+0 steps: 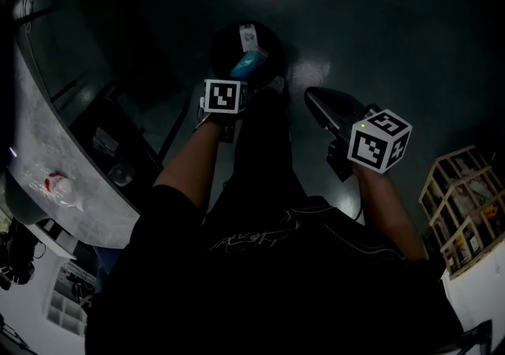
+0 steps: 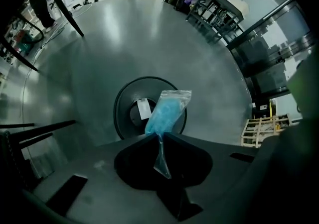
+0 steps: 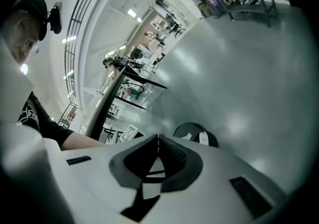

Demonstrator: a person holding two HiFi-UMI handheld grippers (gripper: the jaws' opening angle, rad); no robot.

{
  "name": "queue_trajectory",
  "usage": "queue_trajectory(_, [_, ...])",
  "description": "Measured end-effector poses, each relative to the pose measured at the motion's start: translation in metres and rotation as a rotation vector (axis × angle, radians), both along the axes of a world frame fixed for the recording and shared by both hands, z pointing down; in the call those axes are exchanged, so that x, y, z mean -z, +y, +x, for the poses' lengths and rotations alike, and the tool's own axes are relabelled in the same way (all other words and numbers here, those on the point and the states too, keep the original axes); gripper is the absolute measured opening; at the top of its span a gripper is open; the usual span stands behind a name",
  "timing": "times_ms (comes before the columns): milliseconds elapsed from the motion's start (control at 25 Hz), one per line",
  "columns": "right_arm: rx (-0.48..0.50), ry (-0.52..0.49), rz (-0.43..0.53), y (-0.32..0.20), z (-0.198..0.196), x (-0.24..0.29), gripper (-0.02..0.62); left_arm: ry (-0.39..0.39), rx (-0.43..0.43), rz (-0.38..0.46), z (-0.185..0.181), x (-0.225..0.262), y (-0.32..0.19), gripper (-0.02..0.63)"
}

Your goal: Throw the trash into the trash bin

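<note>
Trash bag: clear plastic, blue contents, pinched by one edge in your left gripper. Jaws pressed on film, rest of bag sticking out past tips. Your left gripper points steeply down. Bag lines up over mouth of trash bin, round and black, standing on grey floor. White label lies inside bin. Your right gripper held off to side, jaws pressed together, nothing between them.

Glossy grey floor; wooden crate, perhaps, at right
</note>
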State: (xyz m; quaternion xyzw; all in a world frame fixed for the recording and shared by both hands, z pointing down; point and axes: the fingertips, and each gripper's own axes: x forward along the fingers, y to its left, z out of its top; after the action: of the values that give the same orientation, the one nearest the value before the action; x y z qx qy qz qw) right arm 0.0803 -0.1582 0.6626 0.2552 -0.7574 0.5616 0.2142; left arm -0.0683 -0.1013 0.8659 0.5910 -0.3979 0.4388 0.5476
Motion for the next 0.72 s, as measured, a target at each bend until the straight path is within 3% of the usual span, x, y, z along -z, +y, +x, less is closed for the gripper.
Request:
queue_trajectory(80, [-0.005,-0.01,-0.002,-0.002,0.0,0.0,0.036,0.016,0.016,-0.051,0.006,-0.001,0.004,0.03])
queue_trajectory(200, [-0.01,-0.013,-0.007,-0.002,0.003,0.002,0.035,0.05,0.079,-0.049,0.009,0.001,-0.005,0.187])
queue_trajectory(320, [-0.019,-0.013,-0.007,0.0,0.003,0.005,0.035,0.079,0.119,-0.055,0.008,0.005,-0.006,0.239])
queue_trajectory(480, [-0.013,-0.019,0.002,0.001,0.001,0.013,0.036,0.119,0.1,-0.03,0.013,0.017,-0.007,0.25])
queue_trajectory(600, [-0.001,-0.036,0.026,-0.001,-0.007,0.028,0.037,0.109,0.098,-0.045,0.006,0.032,0.006,0.25])
queue_trajectory(720, [0.002,-0.051,0.062,-0.001,-0.015,0.051,0.036,0.096,0.114,-0.004,-0.006,0.056,0.015,0.249])
